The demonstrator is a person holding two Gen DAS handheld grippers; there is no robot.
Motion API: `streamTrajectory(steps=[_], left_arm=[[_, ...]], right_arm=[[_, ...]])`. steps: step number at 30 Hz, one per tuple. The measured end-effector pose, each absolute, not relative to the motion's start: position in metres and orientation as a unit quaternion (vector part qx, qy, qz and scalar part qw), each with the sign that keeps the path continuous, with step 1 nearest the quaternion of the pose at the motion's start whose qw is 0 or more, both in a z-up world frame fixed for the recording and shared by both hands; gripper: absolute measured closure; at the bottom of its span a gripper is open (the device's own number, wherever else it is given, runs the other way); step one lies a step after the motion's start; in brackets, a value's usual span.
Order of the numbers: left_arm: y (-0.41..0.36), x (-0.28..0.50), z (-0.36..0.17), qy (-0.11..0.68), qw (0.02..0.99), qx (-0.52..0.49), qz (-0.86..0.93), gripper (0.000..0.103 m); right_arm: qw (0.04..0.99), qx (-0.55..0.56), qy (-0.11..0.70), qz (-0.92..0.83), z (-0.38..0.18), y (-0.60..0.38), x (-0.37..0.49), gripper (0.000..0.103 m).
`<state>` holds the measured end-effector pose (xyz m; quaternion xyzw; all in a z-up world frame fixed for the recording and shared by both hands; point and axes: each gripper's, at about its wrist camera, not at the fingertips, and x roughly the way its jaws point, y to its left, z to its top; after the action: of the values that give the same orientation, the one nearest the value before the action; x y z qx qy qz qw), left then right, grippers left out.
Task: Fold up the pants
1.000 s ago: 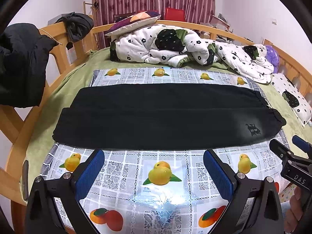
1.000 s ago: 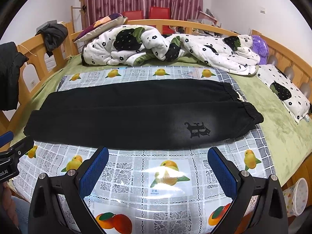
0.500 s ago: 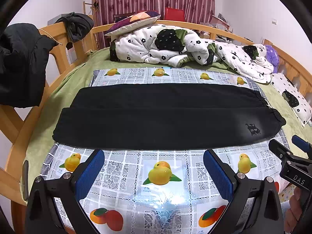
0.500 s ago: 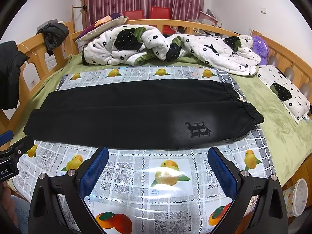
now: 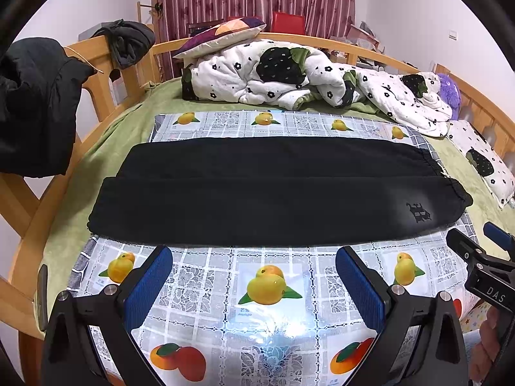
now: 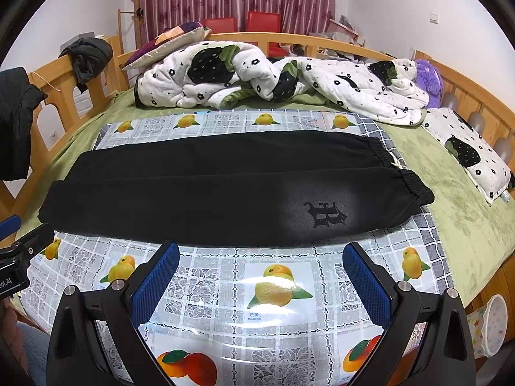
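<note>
Black pants [image 5: 273, 193] [image 6: 225, 189] lie flat across a fruit-printed plastic cloth [image 5: 270, 292] [image 6: 276, 289] on the bed. One leg is laid over the other, the cuffs are at the left and the elastic waistband with a dark emblem [image 6: 325, 214] at the right. My left gripper [image 5: 254, 270] hovers open over the cloth, just short of the pants' near edge, nothing between its blue pads. My right gripper [image 6: 260, 267] is open as well, near the emblem end. Each gripper shows at the edge of the other's view.
A crumpled white flowered quilt [image 5: 289, 74] and pillows lie at the back of the bed. Wooden rails [image 6: 466, 90] ring the bed, with dark jackets [image 5: 35, 103] hung over the left rail. A small pillow [image 6: 473, 157] sits at the right on the green sheet.
</note>
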<state>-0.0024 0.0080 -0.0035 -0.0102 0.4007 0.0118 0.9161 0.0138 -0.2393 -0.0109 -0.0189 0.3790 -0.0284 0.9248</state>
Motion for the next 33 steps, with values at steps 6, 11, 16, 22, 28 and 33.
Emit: streamTrajectory(steps=[6,11,16,22,28,33], left_arm=[[0.012,-0.001,-0.004,0.401,0.916,-0.01,0.012,0.001],[0.011,-0.002,-0.004,0.4,0.916,-0.012,0.01,0.001],[0.011,-0.002,-0.006,0.397,0.918,-0.013,0.009,0.001],[0.009,-0.003,-0.005,0.398,0.917,-0.022,-0.002,0.001],[0.012,-0.013,0.011,0.378,0.924,-0.034,-0.032,0.005],[0.028,-0.014,0.04,0.361,0.931,-0.043,-0.032,0.005]], right_arm=[[0.925,-0.019,0.379,-0.027,-0.011,-0.239,0.013,0.003],[0.926,-0.021,0.375,-0.025,-0.009,-0.239,0.013,0.003],[0.93,-0.019,0.365,-0.024,-0.006,-0.237,0.01,0.003],[0.931,-0.014,0.363,-0.017,-0.002,-0.234,0.009,0.003],[0.941,-0.003,0.339,-0.007,0.019,-0.239,-0.003,0.003],[0.946,-0.033,0.323,0.007,0.057,-0.241,-0.015,0.003]])
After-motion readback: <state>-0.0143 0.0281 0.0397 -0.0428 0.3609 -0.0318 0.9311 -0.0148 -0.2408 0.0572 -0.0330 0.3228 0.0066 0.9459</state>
